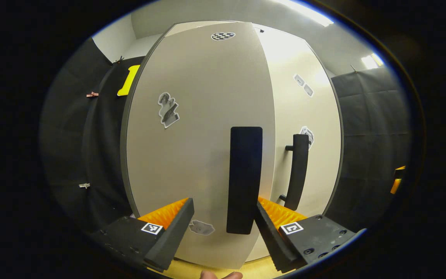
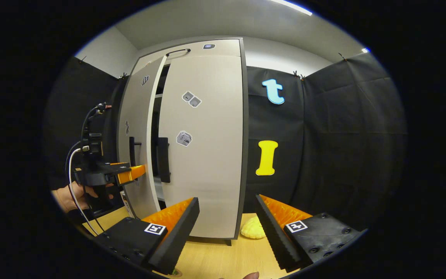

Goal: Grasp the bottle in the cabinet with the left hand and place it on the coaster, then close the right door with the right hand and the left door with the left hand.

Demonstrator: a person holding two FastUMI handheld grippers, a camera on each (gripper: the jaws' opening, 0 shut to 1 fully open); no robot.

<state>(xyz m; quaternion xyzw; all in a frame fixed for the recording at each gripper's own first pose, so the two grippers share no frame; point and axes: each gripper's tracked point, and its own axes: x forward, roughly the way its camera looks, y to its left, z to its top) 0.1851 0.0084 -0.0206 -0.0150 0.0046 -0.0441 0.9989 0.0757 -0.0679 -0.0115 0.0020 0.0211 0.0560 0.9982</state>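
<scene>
- Left gripper view: the left gripper [image 1: 223, 228] is sitting right up against the left door [image 1: 192, 135], and its jaws are standing wide with nothing between them. My guess is it's pressing flat on the panel to swing it shut, not going for a grab, since the left handle [image 1: 245, 180] is just poking up between the two fingers without being pinched.
- Same view: the right door [image 1: 308, 128] is looking flush already, with its own right handle [image 1: 297, 170] just beside the seam. So that's two doors and two dark handles. I'm also counting a handful of stickers scattered over both panels.
- Right gripper view: the right gripper [image 2: 227, 228] is hanging back over the table [image 2: 223, 255], jaws wide and empty, probably because its door is done and it's just keeping out of the way.
- Same view: from here the left door is still ajar, with a dark gap showing beside the right door, and the other gripper with the hand [image 2: 68, 195] holding it is reaching in at that door's face.
- Something pale yellow and bumpy [image 2: 253, 228] is lying on the table by the cabinet foot; can't tell what it is. The bottle and coaster I can't place from these shots, so I'm judging that bit finished and only the left door left.
</scene>
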